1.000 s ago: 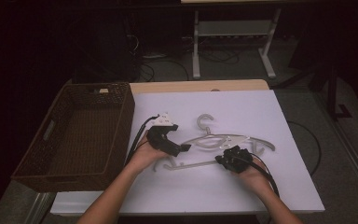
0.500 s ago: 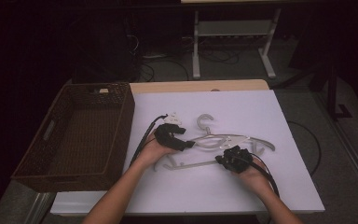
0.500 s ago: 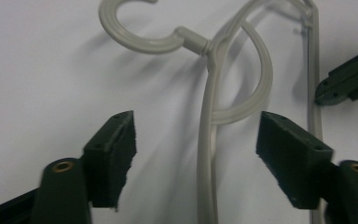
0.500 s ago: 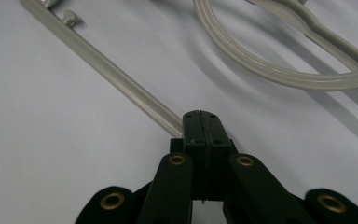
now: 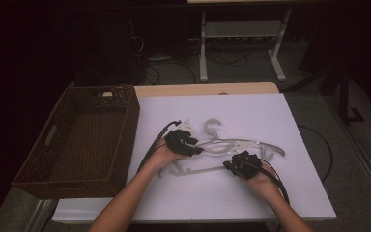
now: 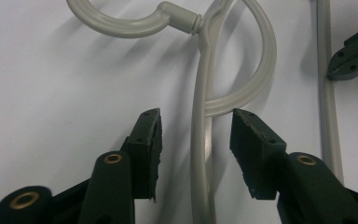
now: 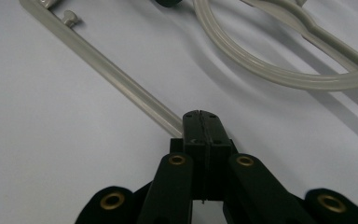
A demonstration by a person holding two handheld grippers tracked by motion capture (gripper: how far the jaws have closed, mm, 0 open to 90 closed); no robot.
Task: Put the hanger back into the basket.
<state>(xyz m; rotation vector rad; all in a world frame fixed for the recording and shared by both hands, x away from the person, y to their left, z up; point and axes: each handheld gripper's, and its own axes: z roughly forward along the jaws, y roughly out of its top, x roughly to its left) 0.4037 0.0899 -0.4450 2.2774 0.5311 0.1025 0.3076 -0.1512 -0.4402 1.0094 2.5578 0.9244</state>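
Observation:
A pale grey plastic hanger [image 5: 244,143] lies flat on the white sheet [image 5: 251,108], its hook [image 5: 213,126] pointing away from me. My left gripper [image 5: 199,149] is down at the hanger's upper arm beside the neck. In the left gripper view that arm [image 6: 199,158] runs between the pads [image 6: 150,140] with a gap on each side; the jaws have just been closing, and my left gripper [image 6: 196,116] is still open. My right gripper [image 5: 231,166] is shut on the hanger's straight bottom bar [image 7: 121,79], which runs into my right gripper [image 7: 200,115].
A brown wicker basket [image 5: 53,133] stands at the table's left side, next to the sheet. A strip of bare wooden tabletop [image 5: 198,90] shows behind the sheet. Beyond it, on the dark floor, stands a metal frame [image 5: 241,34] with cables around it.
My left gripper has moved right and down onto the hanger's upper arm, and its jaws have narrowed around it. The right gripper and the hanger have not moved.

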